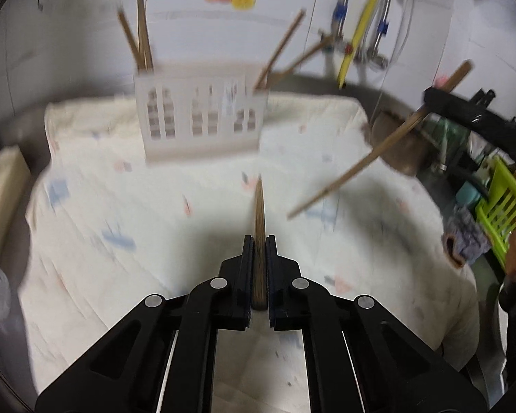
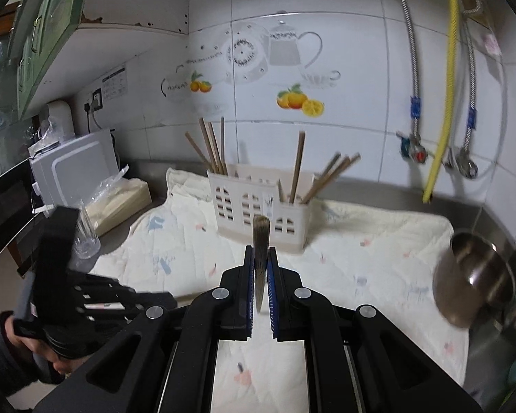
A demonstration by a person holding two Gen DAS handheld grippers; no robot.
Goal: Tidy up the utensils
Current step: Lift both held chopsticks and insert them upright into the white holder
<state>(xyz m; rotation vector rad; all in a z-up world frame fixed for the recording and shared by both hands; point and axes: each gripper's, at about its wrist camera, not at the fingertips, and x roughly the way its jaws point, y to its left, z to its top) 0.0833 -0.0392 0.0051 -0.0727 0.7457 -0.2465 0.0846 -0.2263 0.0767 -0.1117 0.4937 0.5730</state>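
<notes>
A white plastic utensil holder (image 1: 203,113) (image 2: 258,213) with window cut-outs stands on a cream cloth (image 1: 154,223) (image 2: 361,258); several wooden chopsticks stick out of its left and right ends. My left gripper (image 1: 259,241) is shut on a wooden chopstick (image 1: 259,213) that points ahead toward the holder. My right gripper (image 2: 260,251) is shut on another wooden chopstick (image 2: 260,237), held upright in front of the holder. In the left wrist view the right gripper (image 1: 430,99) shows at the right with its chopstick (image 1: 368,158) slanting down to the left.
A steel pot (image 2: 474,278) sits at the right edge of the cloth. A white appliance (image 2: 75,168), a bagged box (image 2: 120,199) and a clear cup (image 2: 86,237) stand at the left. Hoses and valves (image 2: 437,103) hang on the tiled wall. A green rack (image 1: 498,206) is at the right.
</notes>
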